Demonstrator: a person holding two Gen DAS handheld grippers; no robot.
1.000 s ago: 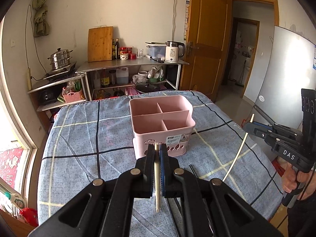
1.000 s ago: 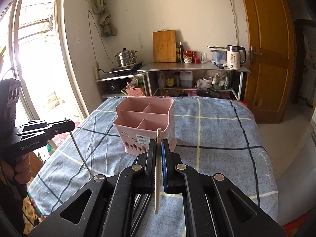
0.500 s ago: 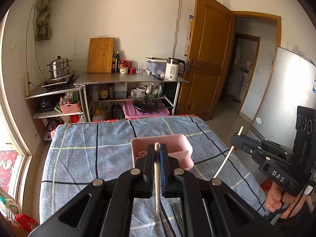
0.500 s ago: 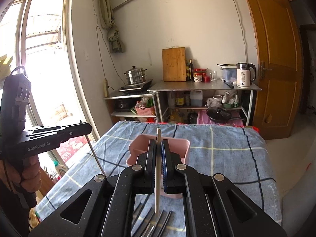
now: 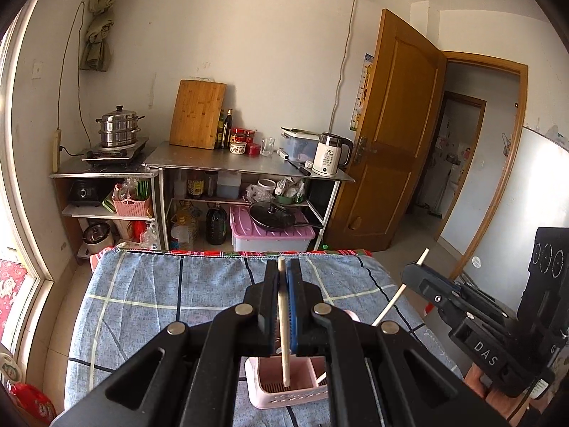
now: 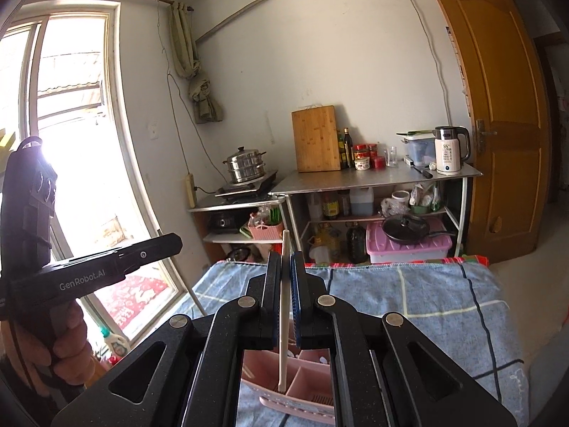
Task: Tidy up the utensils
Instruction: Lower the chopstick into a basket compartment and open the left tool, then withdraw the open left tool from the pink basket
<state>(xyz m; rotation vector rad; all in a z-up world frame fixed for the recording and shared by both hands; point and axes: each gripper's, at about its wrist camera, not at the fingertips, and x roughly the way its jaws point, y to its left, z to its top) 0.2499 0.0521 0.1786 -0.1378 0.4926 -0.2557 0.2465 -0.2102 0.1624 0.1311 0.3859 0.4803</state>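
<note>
My left gripper (image 5: 283, 267) is shut on a cream chopstick (image 5: 283, 323) held upright, its lower tip above the pink utensil basket (image 5: 302, 389) on the blue checked tablecloth (image 5: 170, 295). My right gripper (image 6: 285, 259) is shut on a second cream chopstick (image 6: 283, 320), its lower end hanging over the basket's compartments (image 6: 306, 373). The right gripper shows in the left wrist view (image 5: 419, 267) with its chopstick (image 5: 389, 306). The left gripper's side shows in the right wrist view (image 6: 170, 243).
A metal kitchen rack (image 5: 249, 163) with a cutting board (image 5: 197, 114), a steamer pot (image 5: 117, 131) and a kettle (image 5: 330, 154) stands beyond the table's far edge. A wooden door (image 5: 391, 142) is at the right, a window (image 6: 71, 142) at the left.
Both grippers have risen and tilted up, each still holding its chopstick. The basket has dropped to the bottom of both views, under the chopstick tips.
</note>
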